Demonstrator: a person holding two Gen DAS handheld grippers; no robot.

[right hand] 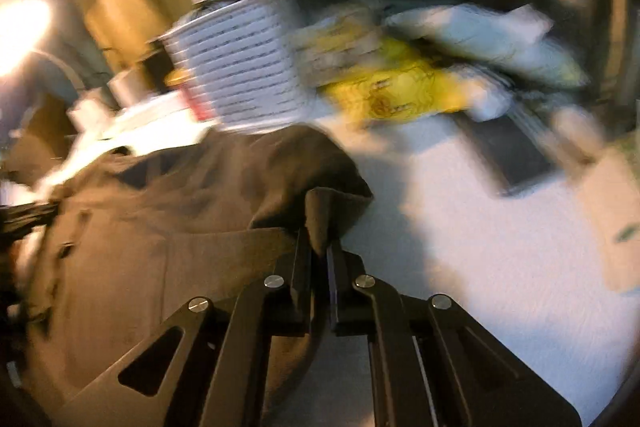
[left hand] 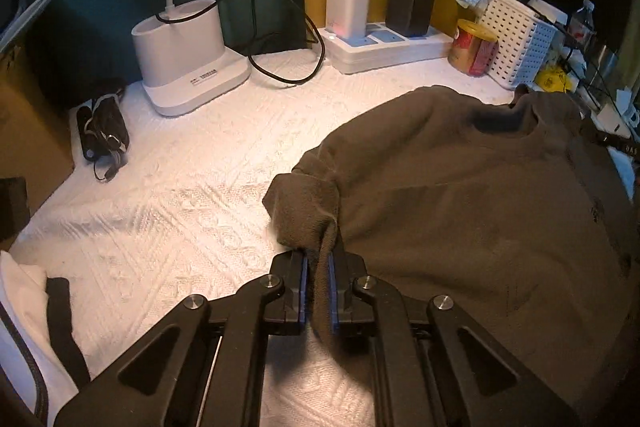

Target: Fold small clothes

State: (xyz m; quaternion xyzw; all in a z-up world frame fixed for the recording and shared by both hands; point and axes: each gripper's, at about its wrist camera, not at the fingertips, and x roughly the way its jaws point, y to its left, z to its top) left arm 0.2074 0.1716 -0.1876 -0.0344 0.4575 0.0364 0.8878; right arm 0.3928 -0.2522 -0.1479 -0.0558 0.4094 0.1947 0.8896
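Observation:
An olive-brown T-shirt (left hand: 460, 195) lies spread on the white textured cover (left hand: 180, 195), neckline toward the back. My left gripper (left hand: 318, 259) is shut on the shirt's left sleeve, a fold of cloth pinched between its blue pads. The right wrist view is blurred. There the same shirt (right hand: 140, 227) lies to the left, and my right gripper (right hand: 320, 251) is shut on a bunched fold of the opposite sleeve, which stands up between the fingers.
At the back stand a white lamp base (left hand: 188, 55), a power strip (left hand: 384, 47) with chargers, a red-gold can (left hand: 474, 47) and a white perforated basket (left hand: 516, 43). A black bundle of cables (left hand: 102, 131) lies left. A yellow packet (right hand: 400, 91) and a dark flat device (right hand: 512, 151) lie right.

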